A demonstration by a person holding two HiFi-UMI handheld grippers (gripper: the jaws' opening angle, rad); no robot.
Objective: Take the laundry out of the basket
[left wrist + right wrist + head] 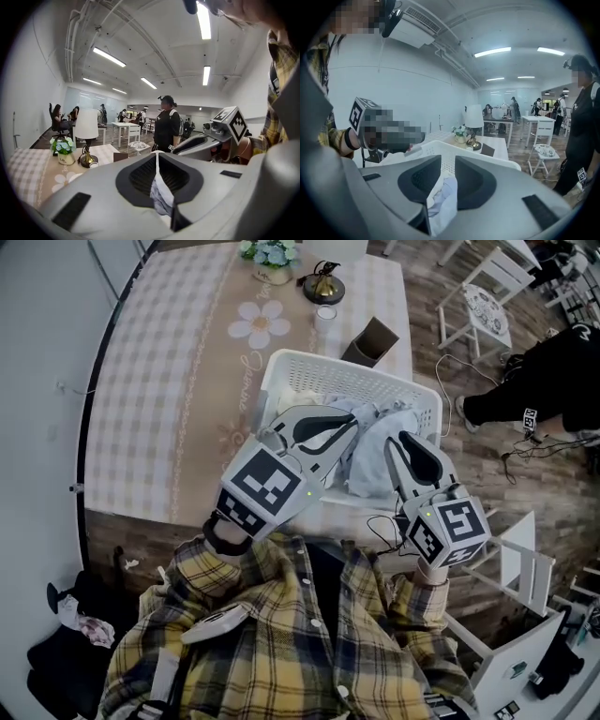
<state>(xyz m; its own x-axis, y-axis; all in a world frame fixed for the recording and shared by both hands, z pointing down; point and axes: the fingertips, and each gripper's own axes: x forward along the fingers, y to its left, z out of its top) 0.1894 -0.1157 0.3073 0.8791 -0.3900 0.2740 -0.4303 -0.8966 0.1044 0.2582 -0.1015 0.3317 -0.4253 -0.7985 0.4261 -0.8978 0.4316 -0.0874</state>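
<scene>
A white laundry basket (309,364) stands at the near edge of the table, holding pale blue and white laundry (370,456). Both grippers reach into it from my side. My left gripper (354,420) is over the basket's middle; in the left gripper view its jaws (156,153) pinch a thin fold of pale cloth (159,192). My right gripper (394,439) is over the right half. In the right gripper view its jaws (447,159) stand apart, with bunched pale cloth (443,201) lying loose low in the gap and the basket's rim (487,157) behind.
The table (169,352) wears a checked cloth. Behind the basket stand a brown box (372,338), a cup (325,315), a lamp (323,287) and a flower pot (272,254). A person in black (534,381) and white stools (483,310) are on the right.
</scene>
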